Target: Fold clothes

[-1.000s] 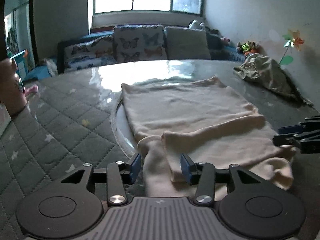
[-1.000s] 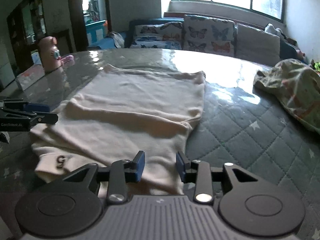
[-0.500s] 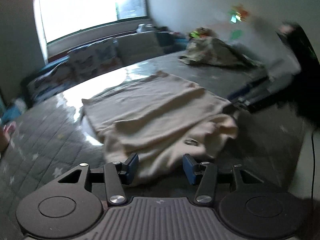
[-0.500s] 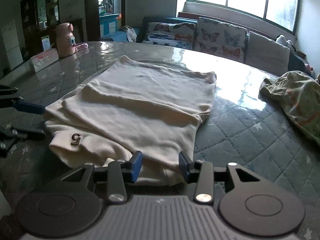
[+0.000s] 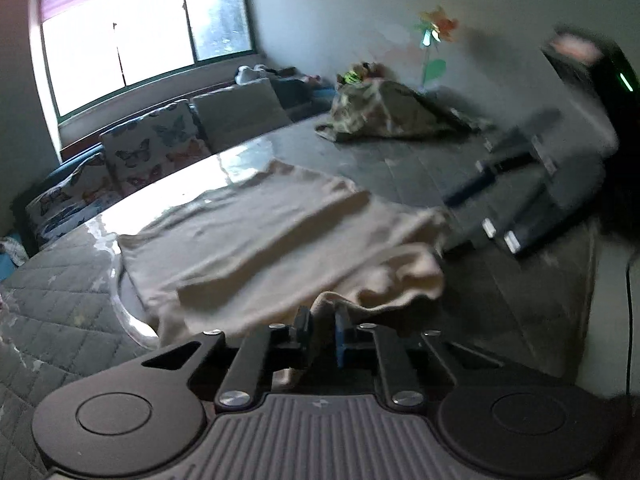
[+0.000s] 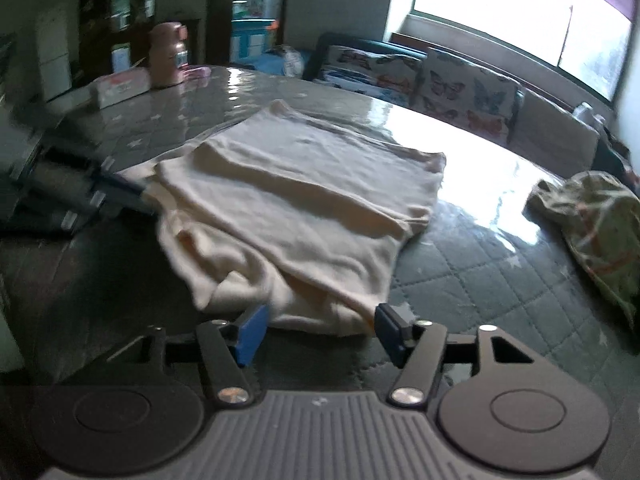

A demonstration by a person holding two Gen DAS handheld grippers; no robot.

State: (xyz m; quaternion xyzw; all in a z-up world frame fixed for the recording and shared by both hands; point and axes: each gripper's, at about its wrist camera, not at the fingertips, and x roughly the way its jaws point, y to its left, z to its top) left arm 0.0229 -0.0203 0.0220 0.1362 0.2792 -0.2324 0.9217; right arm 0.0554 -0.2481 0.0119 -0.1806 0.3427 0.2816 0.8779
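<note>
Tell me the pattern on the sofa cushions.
Butterflies on the cushions; clearest in the right wrist view.

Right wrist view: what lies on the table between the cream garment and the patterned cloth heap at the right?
Nothing. Between the cream garment and the patterned cloth heap the right wrist view shows only bare, glossy quilted table cover.

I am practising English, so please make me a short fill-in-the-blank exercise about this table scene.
1. The left gripper is shut on the cream ____.
2. The right gripper has its jaws ____.
3. The pillows behind the table show ____.
4. The pink bottle stands beside a ____.

Missing words: shirt; open; butterflies; box
</note>
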